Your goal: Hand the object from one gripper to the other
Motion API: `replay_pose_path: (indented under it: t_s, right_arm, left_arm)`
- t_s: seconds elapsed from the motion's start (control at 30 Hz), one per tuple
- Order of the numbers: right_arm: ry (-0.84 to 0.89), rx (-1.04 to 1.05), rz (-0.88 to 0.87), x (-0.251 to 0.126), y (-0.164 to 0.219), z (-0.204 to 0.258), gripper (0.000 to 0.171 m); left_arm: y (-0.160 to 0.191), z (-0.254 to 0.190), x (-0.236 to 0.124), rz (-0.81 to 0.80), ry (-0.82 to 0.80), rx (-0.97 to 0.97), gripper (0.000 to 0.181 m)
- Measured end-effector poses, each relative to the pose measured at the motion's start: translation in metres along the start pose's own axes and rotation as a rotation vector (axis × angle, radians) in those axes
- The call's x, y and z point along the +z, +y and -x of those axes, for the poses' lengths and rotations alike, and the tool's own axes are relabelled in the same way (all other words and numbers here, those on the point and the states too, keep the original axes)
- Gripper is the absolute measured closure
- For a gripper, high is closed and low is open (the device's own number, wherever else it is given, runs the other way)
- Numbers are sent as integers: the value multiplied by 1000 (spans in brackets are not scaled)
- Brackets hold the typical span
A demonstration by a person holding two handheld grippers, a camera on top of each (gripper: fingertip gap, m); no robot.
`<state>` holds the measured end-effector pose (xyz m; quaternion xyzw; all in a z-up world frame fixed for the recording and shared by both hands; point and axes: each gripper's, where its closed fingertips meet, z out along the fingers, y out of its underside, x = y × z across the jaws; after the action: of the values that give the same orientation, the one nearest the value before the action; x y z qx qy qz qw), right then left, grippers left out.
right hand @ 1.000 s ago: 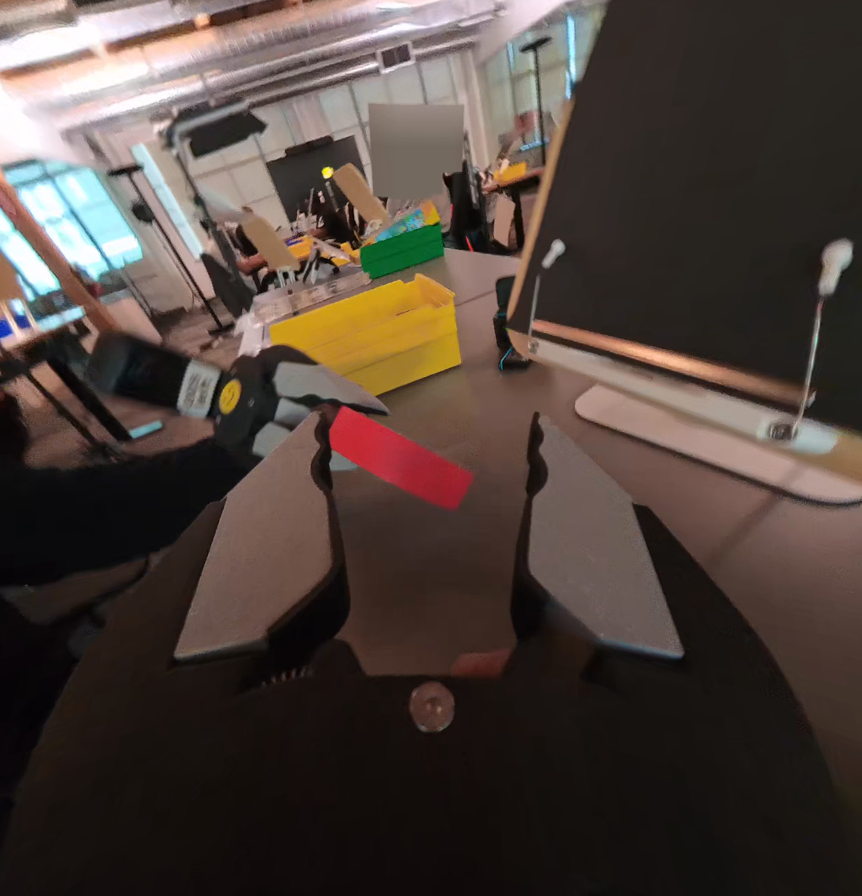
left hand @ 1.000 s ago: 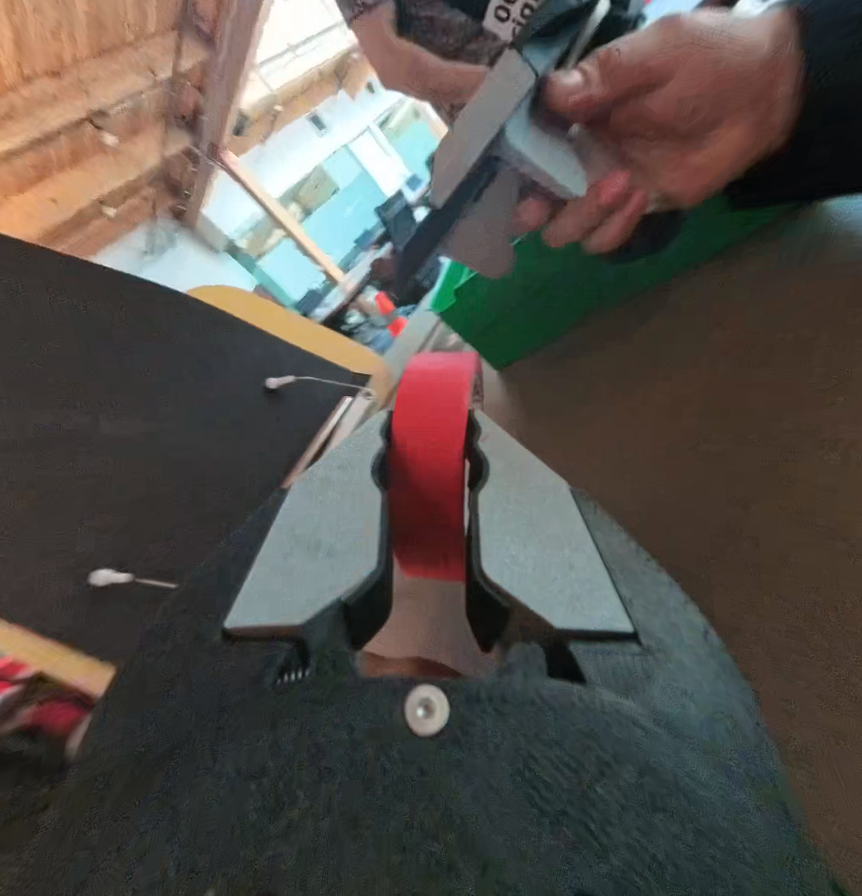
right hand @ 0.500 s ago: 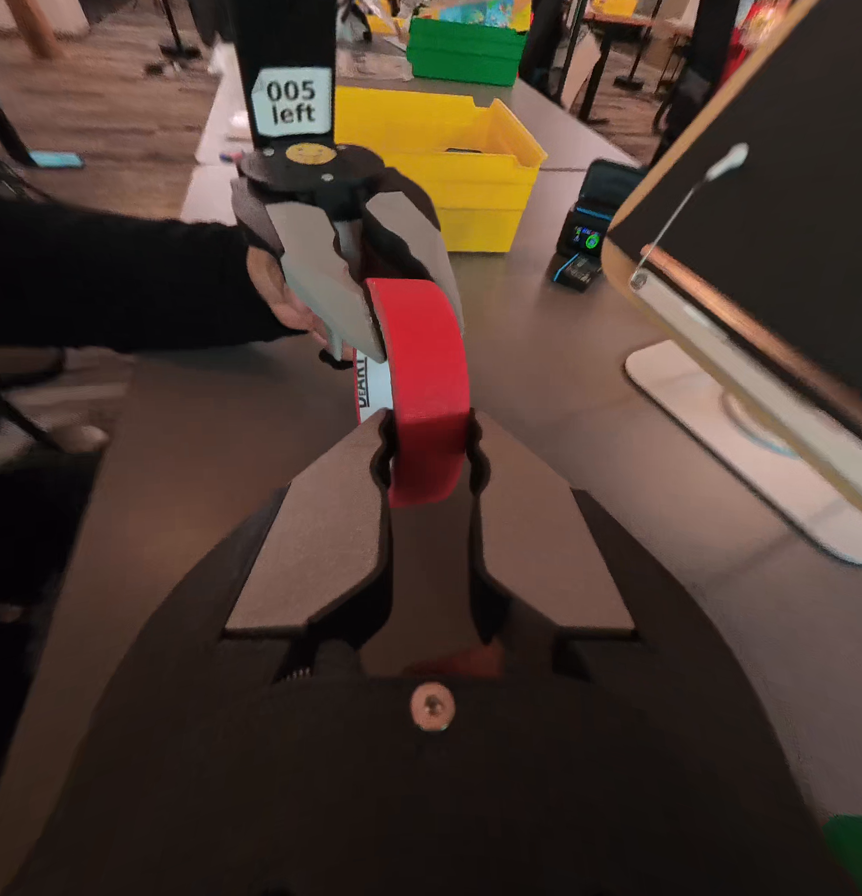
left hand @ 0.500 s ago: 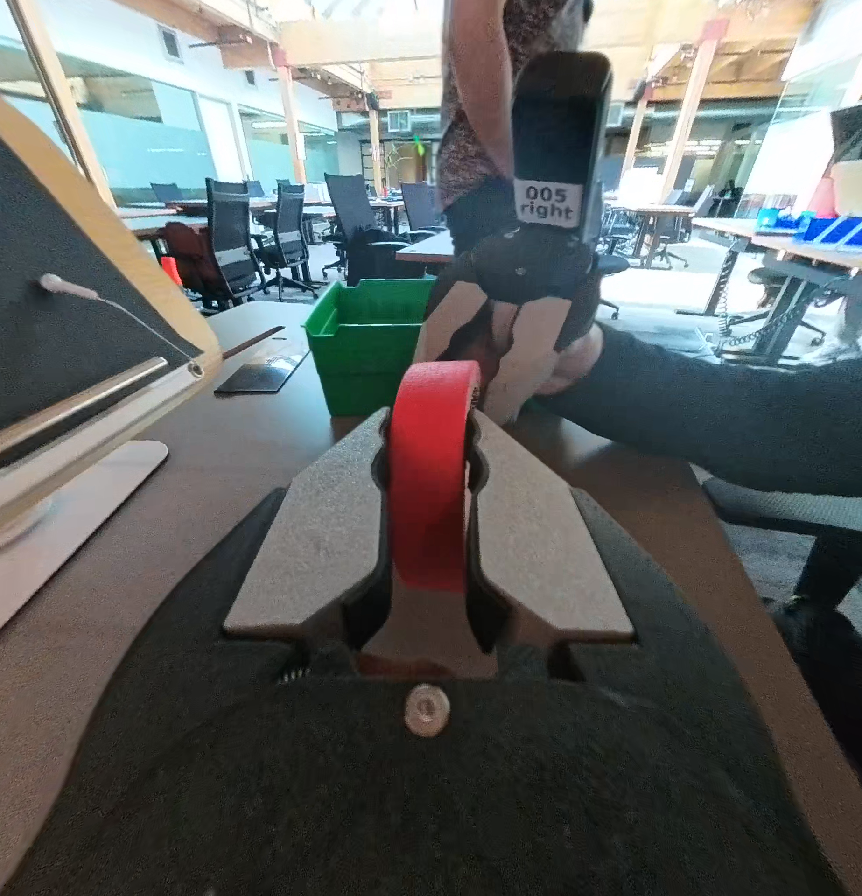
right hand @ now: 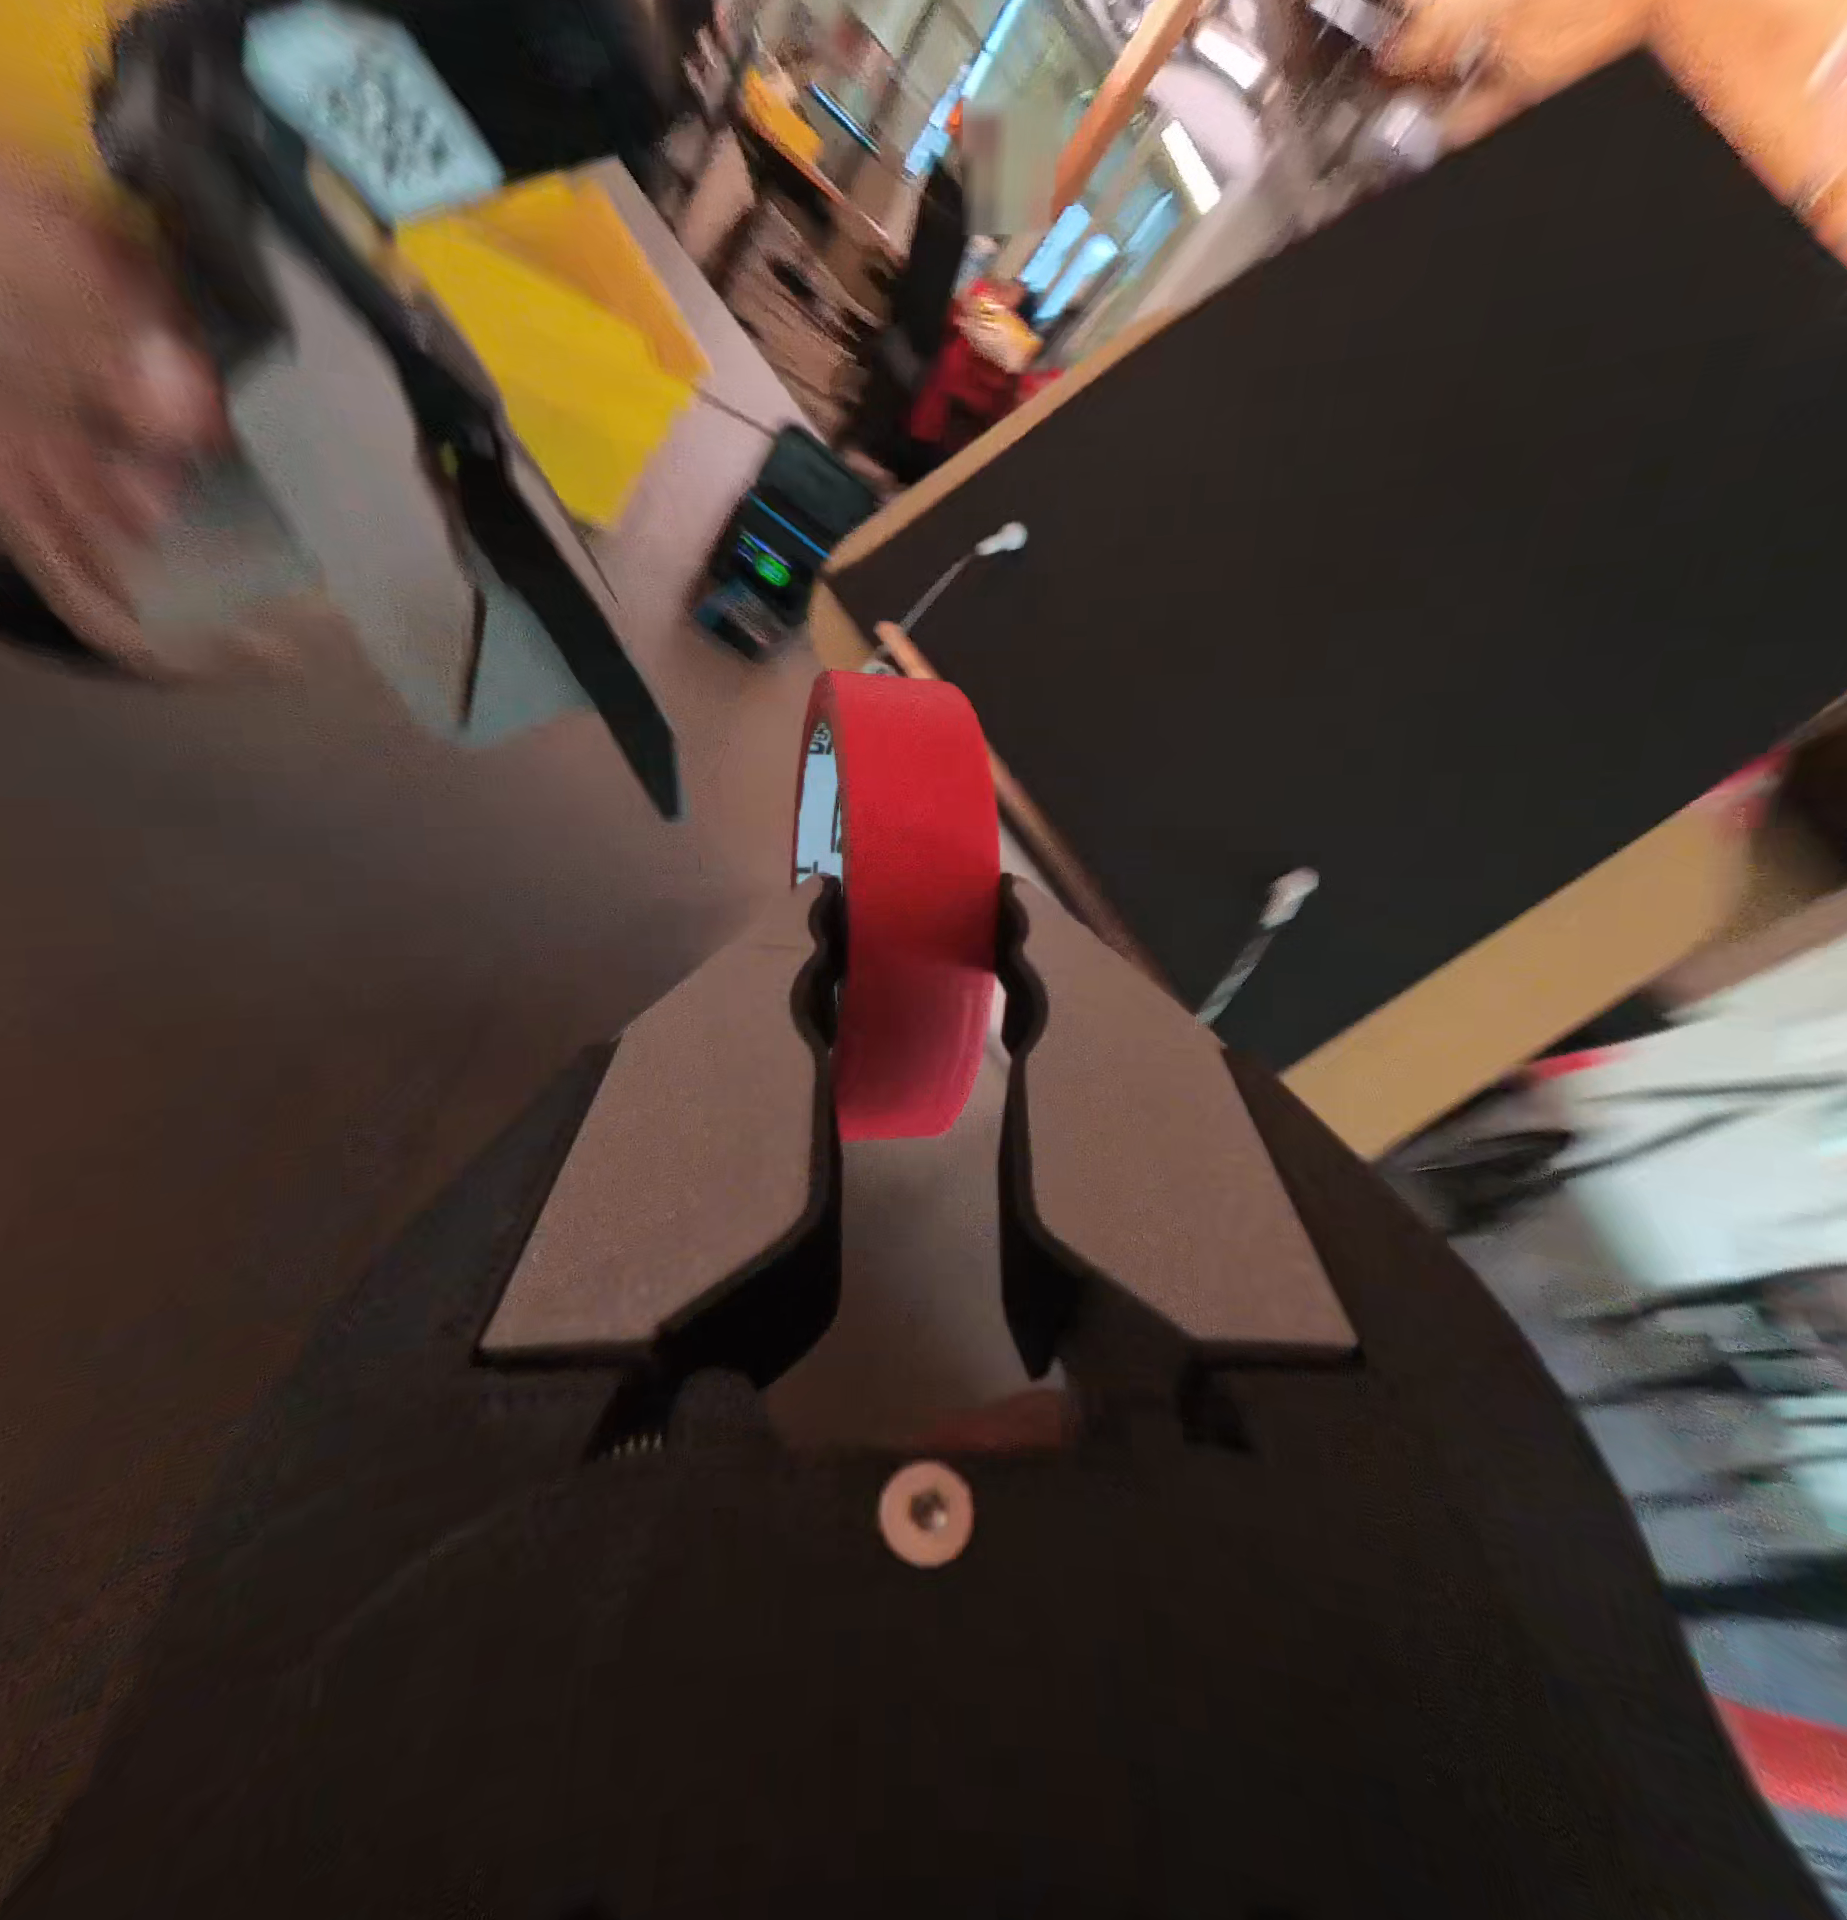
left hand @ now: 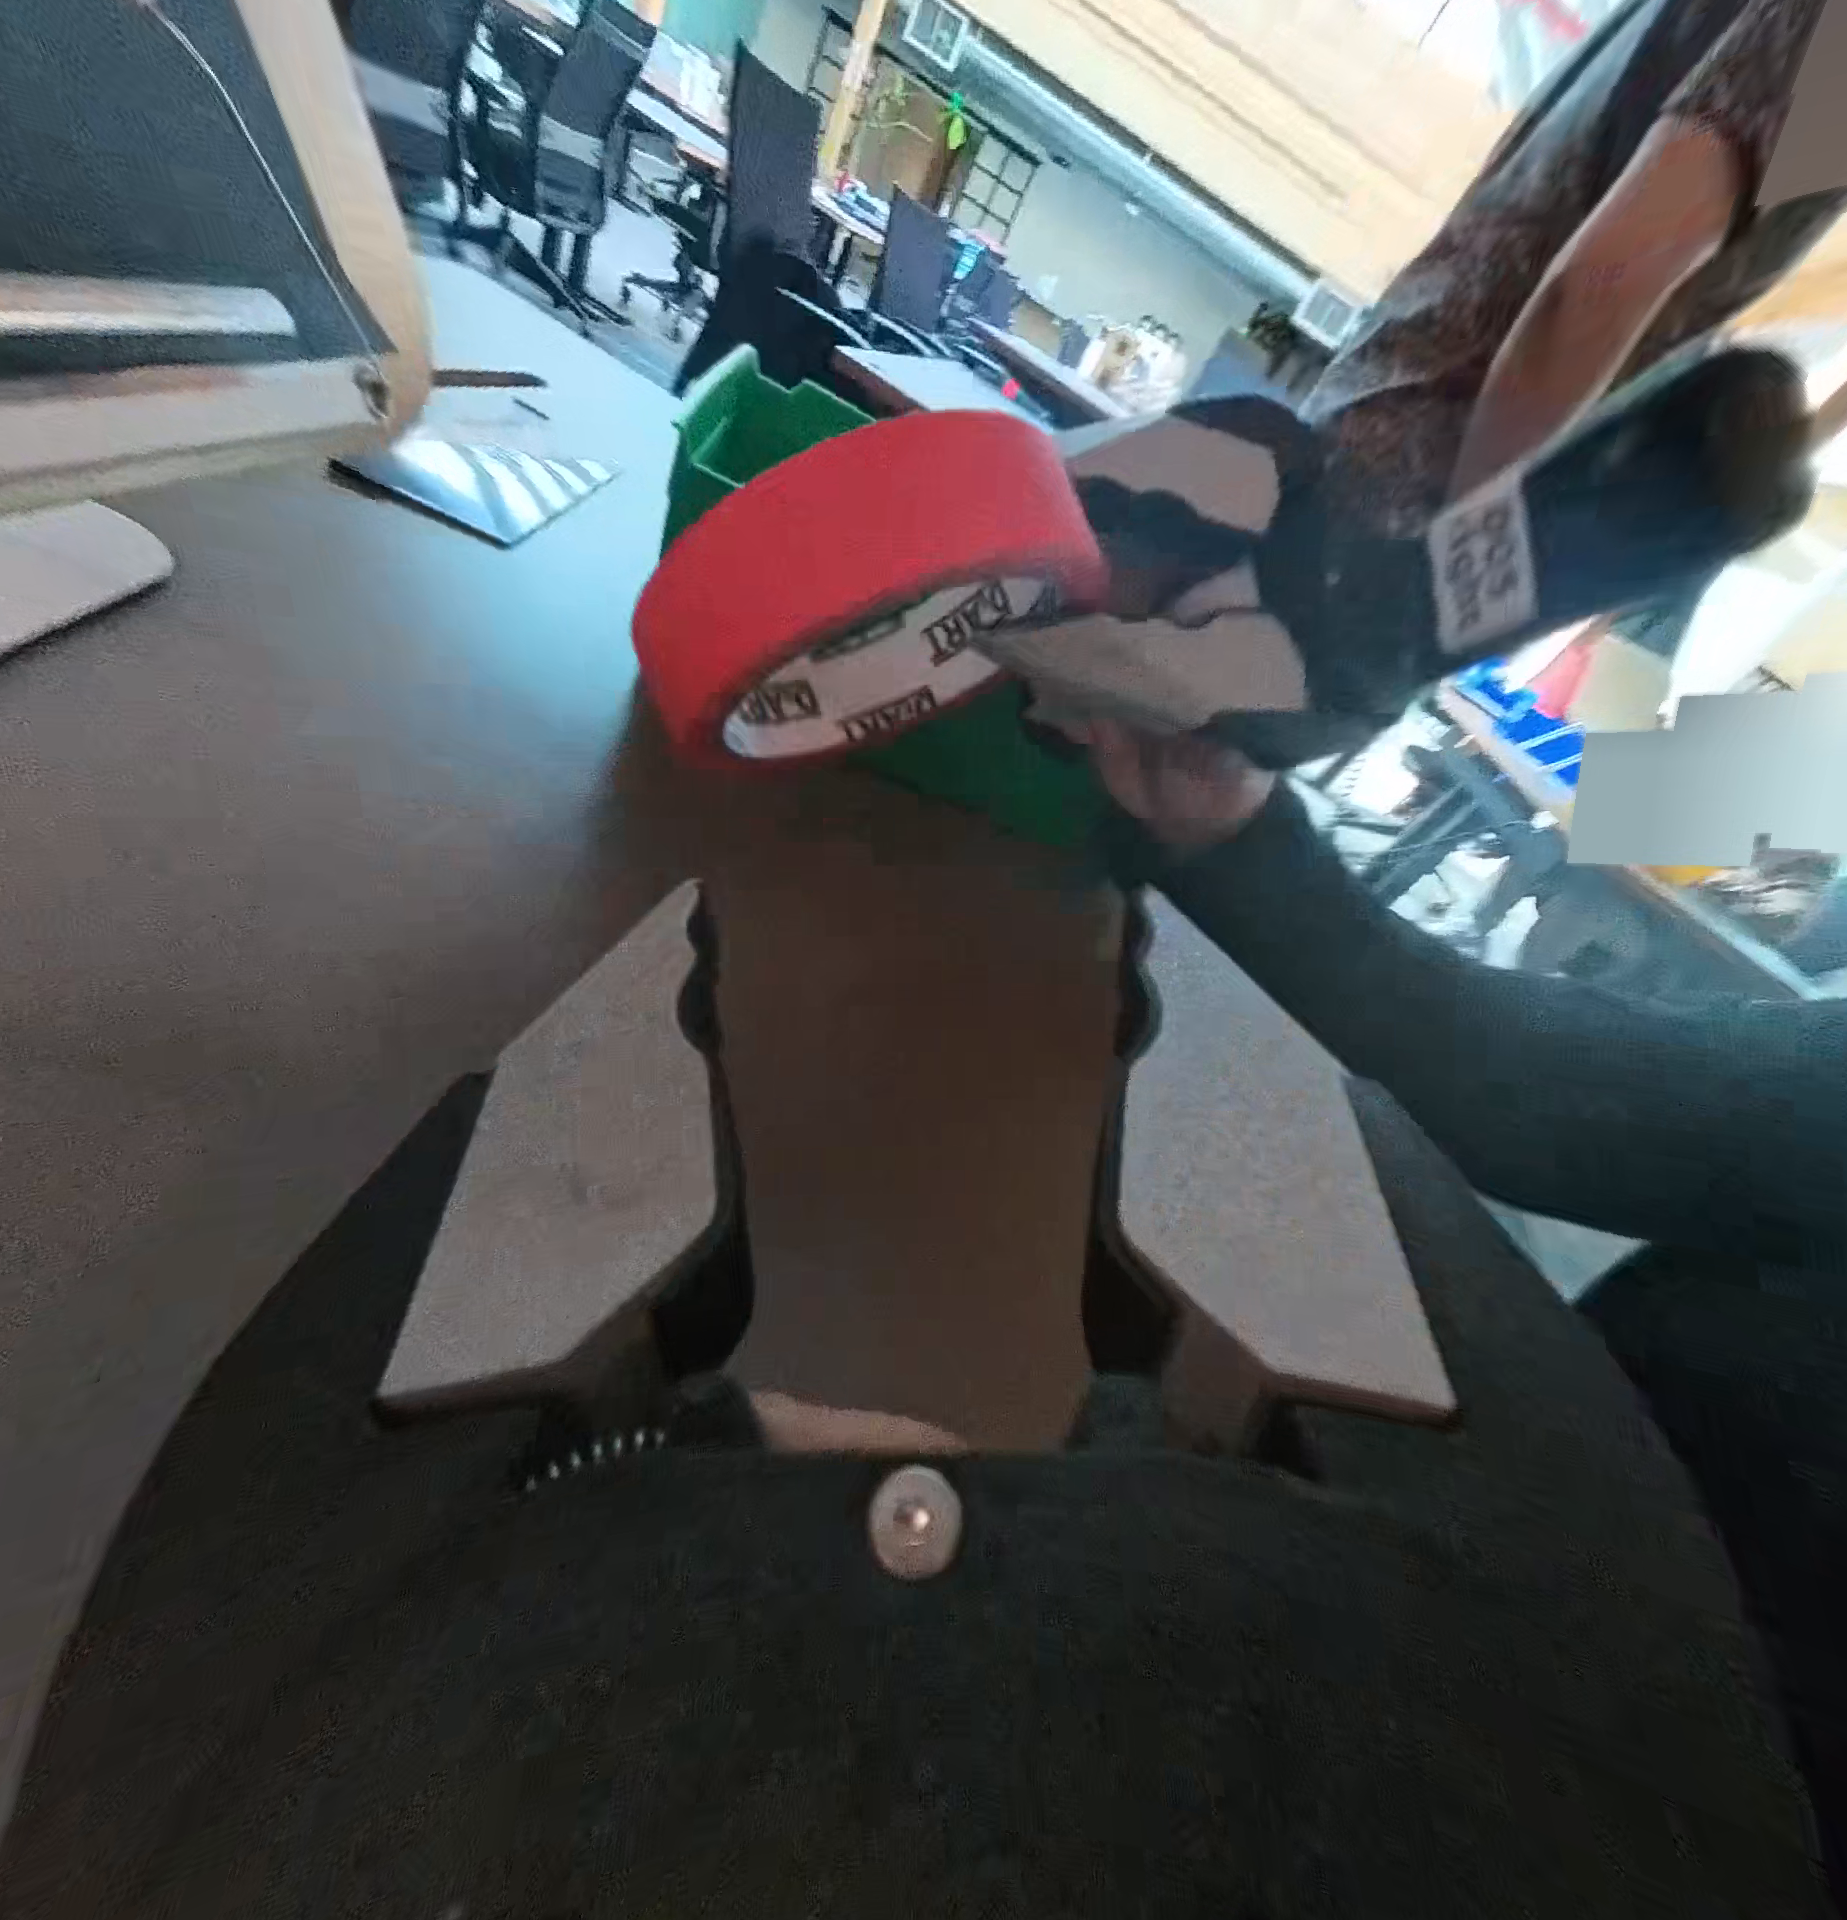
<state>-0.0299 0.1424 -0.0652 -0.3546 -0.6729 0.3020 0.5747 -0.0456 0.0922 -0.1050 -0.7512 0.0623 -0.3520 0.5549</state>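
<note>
Red tape roll (right hand: 914,914) sits clamped across its width between the right gripper (right hand: 917,935) fingers, held on edge clear of the brown desk (left hand: 275,790), a grip that lets it travel without rolling. Left gripper (left hand: 914,966) has its fingers spread wide and empty, just short of the roll, so the handover looks done

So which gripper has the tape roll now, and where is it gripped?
The right gripper holds the red tape roll, fingers clamped on its two flat sides across the band. The left gripper is open and empty.
</note>
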Motion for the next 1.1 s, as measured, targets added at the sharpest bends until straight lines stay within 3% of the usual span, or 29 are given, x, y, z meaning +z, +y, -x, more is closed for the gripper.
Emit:
replay_pose_path:
  t_s: [0.1, 0.17, 0.3, 0.37, 0.53, 0.7, 0.77, 0.83, 0.9, 0.97, 1.1]
  right_arm:
    - [241, -534, 63, 0, -3, 1, 147]
    - [334, -772, 99, 5, -6, 7, 147]
    - [357, -1048, 122, 19, -5, 37, 147]
    - [377, -1112, 105, 23, -10, 48, 147]
    - [317, -1060, 81, 27, -8, 62, 144]
    - [194, -985, 109, 34, 8, 74, 129]
    - [120, -932, 117, 35, 17, 83, 131]
    - [82, -865, 84, 34, 15, 87, 115]
    - [60, -796, 67, 33, 13, 88, 112]
    - [24, -750, 73, 31, 16, 87, 114]
    - [31, -655, 20, 13, 9, 63, 125]
  left_arm:
    - [-5, -11, 1, -22, 152, -178, 108]
    - [-17, -11, -2, -90, 209, -270, 109]
    - [-29, 0, -8, -155, 194, -342, 113]
    - [-26, 10, -9, -145, 119, -286, 134]
    - [-30, 6, -14, -135, 88, -150, 139]
    - [-23, 2, -10, -43, -18, 113, 144]
    - [-24, 0, -12, -44, -45, 196, 152]
    - [-22, 1, -13, -22, -72, 244, 152]
    - [-19, -2, -13, -5, -67, 286, 153]
    - [-9, 2, -10, 73, -115, 363, 154]
    - [25, 26, -13, 367, -321, 783, 154]
